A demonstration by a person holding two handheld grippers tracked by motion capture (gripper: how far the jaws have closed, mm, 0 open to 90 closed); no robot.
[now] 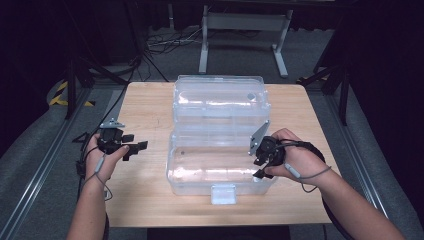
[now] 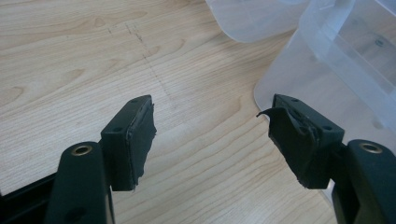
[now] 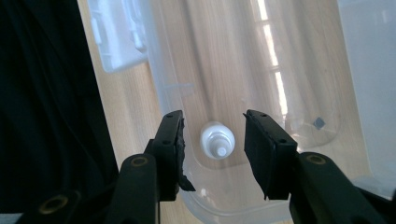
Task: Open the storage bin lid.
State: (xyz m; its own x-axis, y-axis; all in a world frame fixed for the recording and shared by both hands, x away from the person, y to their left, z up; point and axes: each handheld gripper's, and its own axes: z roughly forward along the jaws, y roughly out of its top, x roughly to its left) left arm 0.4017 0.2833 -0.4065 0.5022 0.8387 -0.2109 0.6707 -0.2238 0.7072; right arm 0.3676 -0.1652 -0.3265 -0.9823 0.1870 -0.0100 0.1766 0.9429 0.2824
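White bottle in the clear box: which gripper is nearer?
Right. The right gripper hangs over the bottle in the box, jaws open astride it. The left gripper is outside the box, over the table.

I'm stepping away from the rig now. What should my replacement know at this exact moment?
Left gripper: open, nothing between its fingers, over the wooden table left of the clear box.
Right gripper: open above the box's right end; its fingers don't touch the small white bottle standing inside.
Done: bottle is in the box.
Left: the lid is still open; probably close it.
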